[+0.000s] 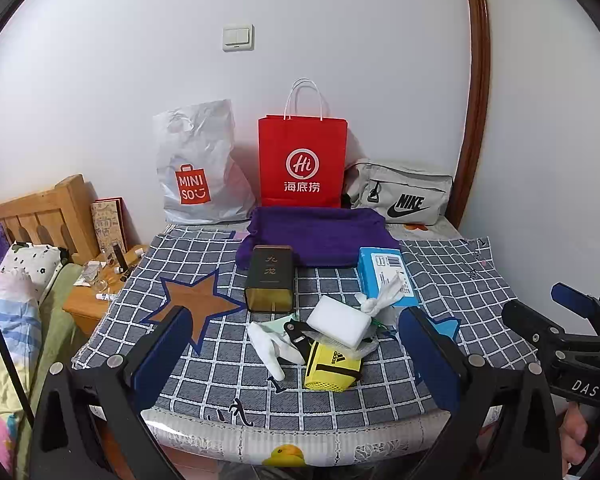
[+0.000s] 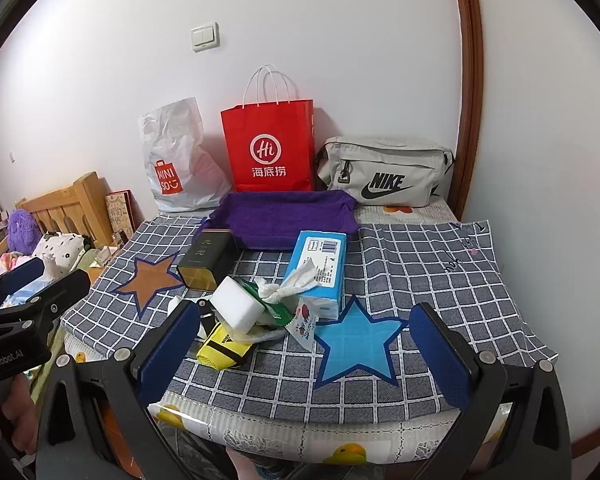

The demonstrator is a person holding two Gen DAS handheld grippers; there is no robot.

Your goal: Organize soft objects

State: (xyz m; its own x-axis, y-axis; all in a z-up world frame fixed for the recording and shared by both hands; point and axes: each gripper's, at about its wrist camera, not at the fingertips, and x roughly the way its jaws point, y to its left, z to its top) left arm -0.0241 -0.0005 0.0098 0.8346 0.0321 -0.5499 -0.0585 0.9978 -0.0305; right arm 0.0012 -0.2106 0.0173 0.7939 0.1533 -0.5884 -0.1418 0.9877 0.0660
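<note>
A: Since both sets of jaws stand wide apart and hold nothing, we log the sorting as not yet begun. Left gripper (image 1: 294,354) and right gripper (image 2: 306,350) hover at the near edge of the surface (image 2: 440,264).

B: Agreed. We note the soft items heaped mid-surface: white sponge (image 1: 338,322), white sock (image 1: 266,346), yellow pouch (image 1: 332,368), knotted tissue (image 2: 290,286). Purple towel (image 1: 320,234) lies behind, beside the tin (image 1: 269,278) and blue tissue pack (image 2: 320,268). All is left to do.
</note>
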